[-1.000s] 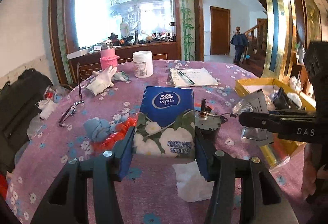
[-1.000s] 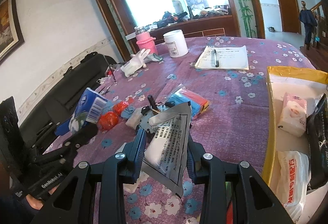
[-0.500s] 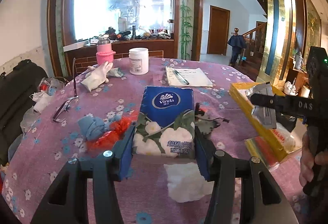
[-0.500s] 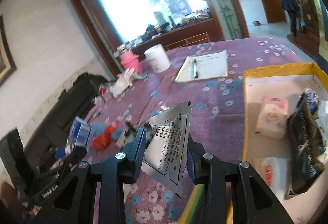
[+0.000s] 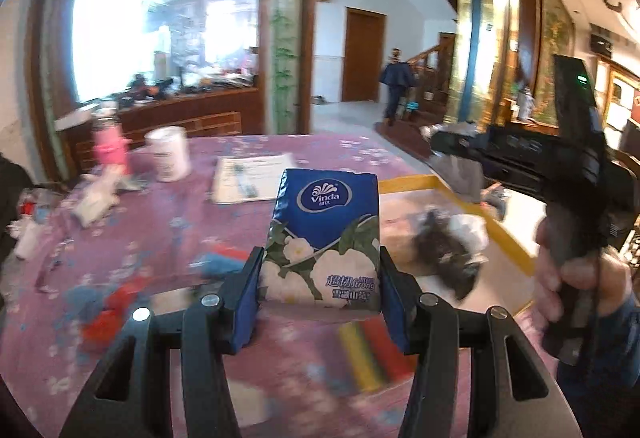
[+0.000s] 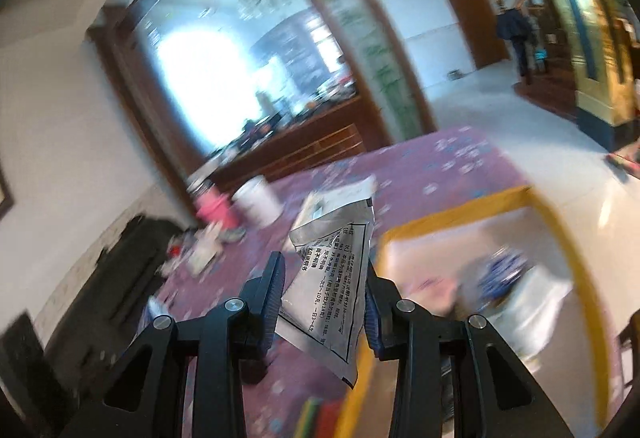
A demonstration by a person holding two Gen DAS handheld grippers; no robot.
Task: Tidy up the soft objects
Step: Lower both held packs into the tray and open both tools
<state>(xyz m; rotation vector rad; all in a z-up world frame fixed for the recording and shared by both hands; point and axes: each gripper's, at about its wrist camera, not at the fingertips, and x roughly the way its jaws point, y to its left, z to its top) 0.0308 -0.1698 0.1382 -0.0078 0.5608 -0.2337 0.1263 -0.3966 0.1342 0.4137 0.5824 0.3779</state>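
Two packs are in transit: my left tongs (image 5: 320, 294) clamp the blue floral soft tissue pack (image 5: 323, 234); my right tongs (image 6: 324, 298) clamp the crinkled silver foil pouch (image 6: 334, 278), both above the bench (image 5: 168, 222). Ahead-right, the yellow-rimmed box (image 6: 452, 209) already holds items; loose pieces remain below.

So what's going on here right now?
Both tongs are loaded. The left tongs grip a blue Vinda tissue pack above the purple table. The right tongs hold a silver foil packet near the yellow-rimmed box, which already holds some items. Both views are motion-blurred.
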